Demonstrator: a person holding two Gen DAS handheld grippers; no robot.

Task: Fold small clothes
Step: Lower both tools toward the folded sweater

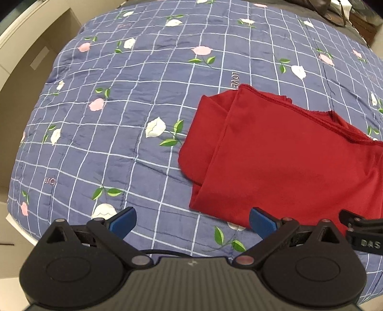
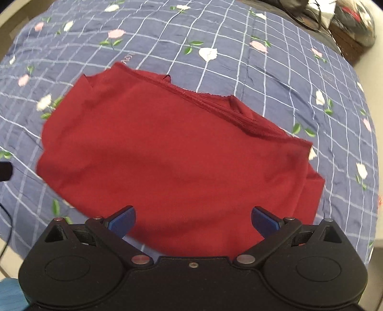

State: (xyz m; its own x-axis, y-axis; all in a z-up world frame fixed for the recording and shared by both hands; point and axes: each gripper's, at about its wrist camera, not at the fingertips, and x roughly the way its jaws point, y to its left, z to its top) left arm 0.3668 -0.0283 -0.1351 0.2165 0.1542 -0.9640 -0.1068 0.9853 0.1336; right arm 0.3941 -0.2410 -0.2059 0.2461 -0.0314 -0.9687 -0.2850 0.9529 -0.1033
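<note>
A dark red garment (image 1: 282, 158) lies folded flat on the blue quilt, its stitched hem along the far edge. In the left wrist view it fills the right half, and my left gripper (image 1: 192, 223) stands open above the quilt just left of the garment's near corner, holding nothing. In the right wrist view the red garment (image 2: 172, 155) fills the middle. My right gripper (image 2: 194, 221) hovers open over its near edge with nothing between the blue pads (image 2: 264, 221). Part of the right gripper (image 1: 363, 232) shows at the right edge of the left wrist view.
The blue checked quilt (image 1: 134, 114) with flower prints covers the bed. Pale cabinets (image 1: 31, 55) stand to the left of it. Dark bags and clutter (image 2: 347, 21) sit at the far right corner. A black cable (image 2: 6, 229) hangs off the near left side.
</note>
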